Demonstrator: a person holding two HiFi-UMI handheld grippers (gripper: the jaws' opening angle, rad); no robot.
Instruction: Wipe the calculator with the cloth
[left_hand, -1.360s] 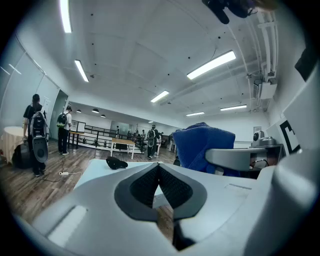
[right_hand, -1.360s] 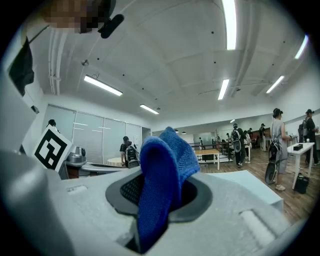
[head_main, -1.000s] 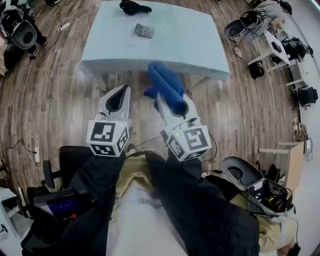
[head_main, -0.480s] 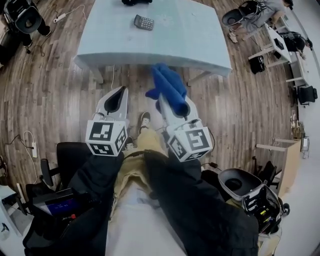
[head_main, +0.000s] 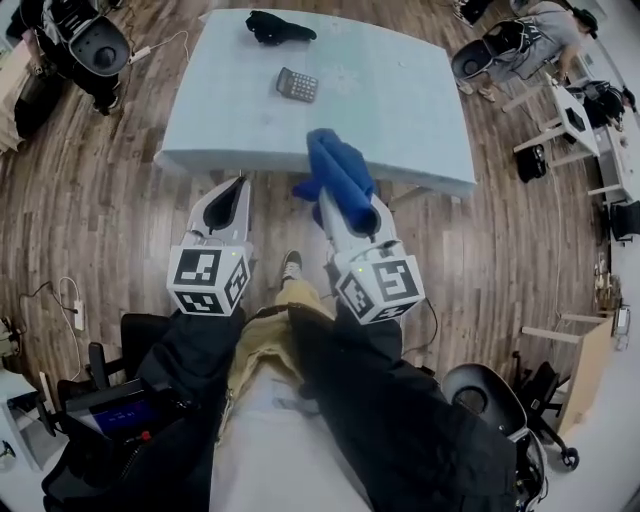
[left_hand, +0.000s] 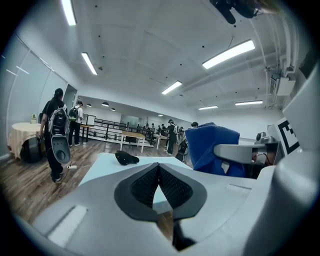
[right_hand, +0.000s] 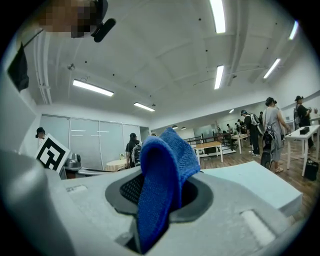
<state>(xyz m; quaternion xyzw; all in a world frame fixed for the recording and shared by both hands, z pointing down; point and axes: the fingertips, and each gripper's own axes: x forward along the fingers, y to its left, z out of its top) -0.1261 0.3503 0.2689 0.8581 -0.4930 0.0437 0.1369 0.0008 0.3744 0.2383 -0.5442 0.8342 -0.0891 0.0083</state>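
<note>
A dark calculator (head_main: 297, 85) lies on the pale blue table (head_main: 400, 110), well ahead of both grippers. My right gripper (head_main: 352, 205) is shut on a folded blue cloth (head_main: 338, 175), which sticks up from its jaws at the table's near edge; the same cloth (right_hand: 161, 172) fills the right gripper view. My left gripper (head_main: 233, 196) is shut with nothing in it, held over the floor just short of the table. In the left gripper view the cloth (left_hand: 214, 149) shows at the right, and the left gripper (left_hand: 159, 172) has its pads meeting.
A black object (head_main: 277, 27) rests at the table's far edge, also the black object (left_hand: 126, 158) seen ahead. Office chairs (head_main: 95, 40) stand at the far left and more chairs (head_main: 487, 55) at the far right. People stand beyond the table. Wooden floor lies below me.
The table and calculator have shifted down in the head view and sit nearer the grippers. The cloth now overlaps the table's near edge. Both grippers keep their grip state.
</note>
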